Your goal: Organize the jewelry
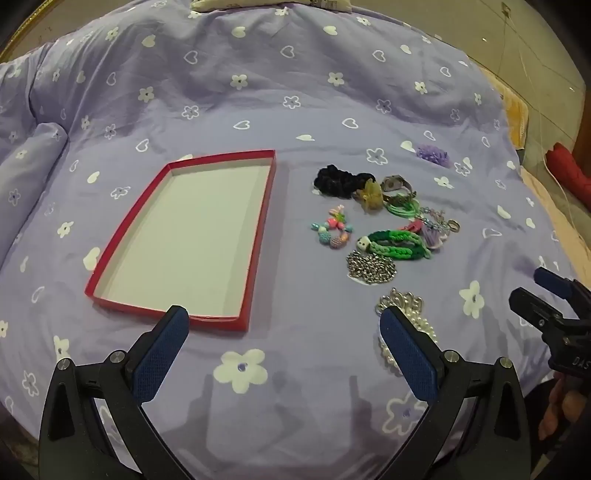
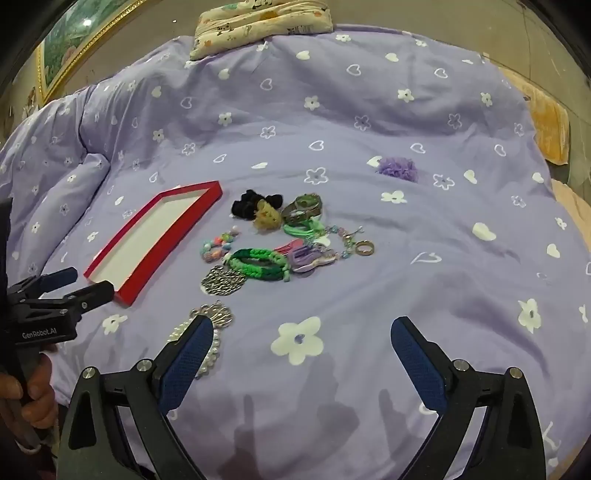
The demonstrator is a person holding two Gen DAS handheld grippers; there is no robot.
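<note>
An empty red box lid [image 1: 258, 236] with a white inside lies on the purple bedspread; it also shows in the right wrist view [image 2: 129, 293]. To its right lies a pile of jewelry: black scrunchie [image 1: 334, 181], watch [image 1: 397, 184], green braided bracelet [image 1: 399, 243], beaded bracelet [image 1: 332, 232], silver chain [image 1: 371, 266], and a pearl necklace [image 1: 400, 302] nearest me. A purple flower clip [image 2: 399, 168] lies apart. My left gripper [image 1: 284, 332] is open and empty, in front of the box. My right gripper [image 2: 303, 339] is open and empty, its left finger over the pearl necklace [image 2: 212, 314].
The purple flowered bedspread [image 2: 406, 277] covers the bed. A patterned pillow [image 2: 258, 26] lies at the far end. An orange towel [image 2: 550, 122] and a red object [image 1: 569, 173] lie at the right edge. A framed picture [image 2: 66, 48] stands far left.
</note>
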